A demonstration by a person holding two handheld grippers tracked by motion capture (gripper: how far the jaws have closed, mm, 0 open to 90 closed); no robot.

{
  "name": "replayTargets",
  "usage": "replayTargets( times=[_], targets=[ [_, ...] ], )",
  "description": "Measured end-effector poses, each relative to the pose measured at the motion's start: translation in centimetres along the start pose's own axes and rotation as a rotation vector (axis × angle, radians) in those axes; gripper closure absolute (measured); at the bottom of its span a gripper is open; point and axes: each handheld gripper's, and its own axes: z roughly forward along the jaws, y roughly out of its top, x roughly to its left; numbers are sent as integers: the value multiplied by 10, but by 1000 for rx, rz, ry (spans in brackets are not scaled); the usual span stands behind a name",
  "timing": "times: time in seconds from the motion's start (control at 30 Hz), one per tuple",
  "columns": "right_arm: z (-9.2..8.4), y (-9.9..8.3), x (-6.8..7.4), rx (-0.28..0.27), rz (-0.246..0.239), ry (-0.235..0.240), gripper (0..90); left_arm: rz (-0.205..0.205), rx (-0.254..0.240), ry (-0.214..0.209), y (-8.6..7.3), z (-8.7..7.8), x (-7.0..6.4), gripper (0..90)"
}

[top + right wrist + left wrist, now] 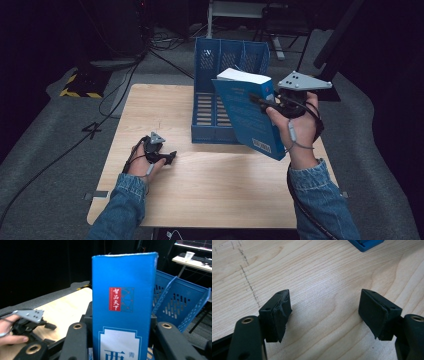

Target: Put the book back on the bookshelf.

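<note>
Blue slotted file rack (220,107) at far middle of wooden table (210,185), compartments bare, blue book (247,112) tilted in air just before rack, clamped by right gripper (260,100), left gripper (324,311) spread wide, low over bare tabletop, nothing between jaws.

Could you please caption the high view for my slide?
Right gripper lifts a blue book before the blue file rack; left gripper rests open.

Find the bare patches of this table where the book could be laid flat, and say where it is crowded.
Bare wood runs across the table in front of the blue file rack, between the two forearms. A strip left of the rack is also free. The back right is crowded: the rack, the book and the right gripper gripping it. The left gripper rests open at the left.
</note>
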Motion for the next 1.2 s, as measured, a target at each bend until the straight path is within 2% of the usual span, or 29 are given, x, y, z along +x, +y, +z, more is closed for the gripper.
replayTargets(
  times=[0.23, 0.5, 0.7, 0.8, 0.97, 1.2],
  targets=[
    [6, 9, -14, -9, 11, -37, 614, -1, -1, 1, -1, -1, 1, 266],
    [23, 17, -35, -33, 48, -72, 613, 2, 1, 5, 0, -1, 1, 261],
    [36, 20, -57, -61, 81, -133, 614, -3, -1, 2, 0, 0, 1, 259],
    [40, 20, -62, -66, 87, -141, 614, 1, 3, 2, 0, 0, 2, 257],
    [50, 15, -78, -88, 135, -154, 614, 1, 3, 2, 0, 0, 2, 257],
    [56, 10, -90, -70, 137, -174, 613, 0, 3, 1, 0, 0, 2, 256]
  ],
)
